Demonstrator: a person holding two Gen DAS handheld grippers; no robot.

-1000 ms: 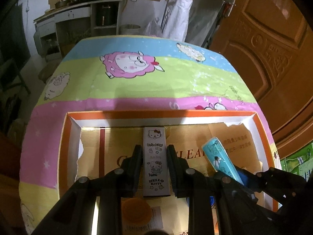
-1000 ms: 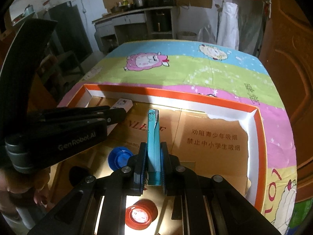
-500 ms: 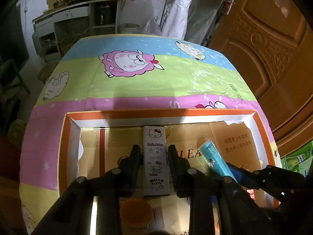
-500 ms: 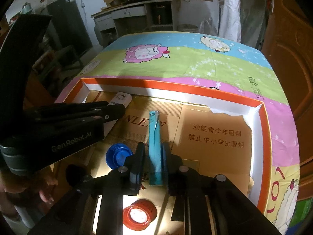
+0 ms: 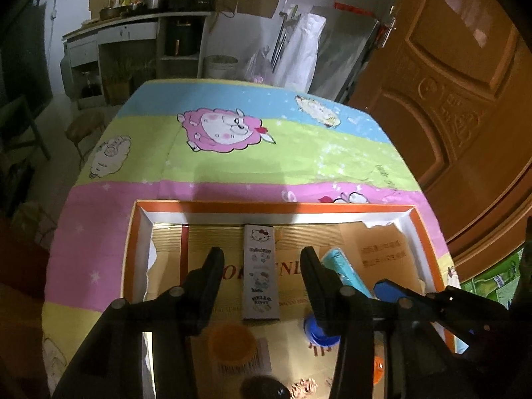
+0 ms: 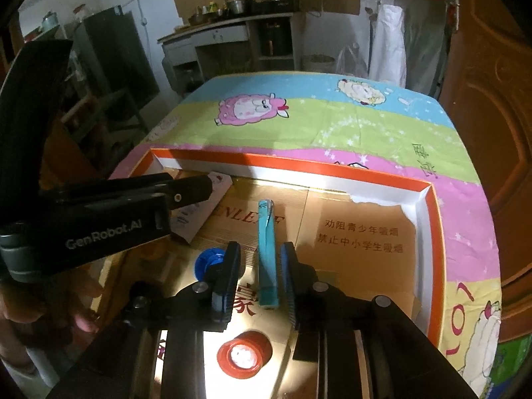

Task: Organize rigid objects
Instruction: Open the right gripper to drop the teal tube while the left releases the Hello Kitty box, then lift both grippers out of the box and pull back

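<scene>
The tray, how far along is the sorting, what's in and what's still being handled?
Done: the Hello Kitty box and teal tube both lie inside the tray, beside blue, red and orange caps. In hand: nothing; the left gripper and right gripper have just been opening, jaws clear of each item. Left: pulling away; nothing else shows on the cloth.

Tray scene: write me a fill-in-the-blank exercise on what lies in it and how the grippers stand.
1. The white box between the left gripper's fingers bears a cartoon ____.
2. The right gripper, jaws just opening, stands around a ____-coloured tube.
3. The tray's rim is coloured ____.
4. The cap nearest the right wrist camera is ____.

Missing words: cat; teal; orange; red
</scene>
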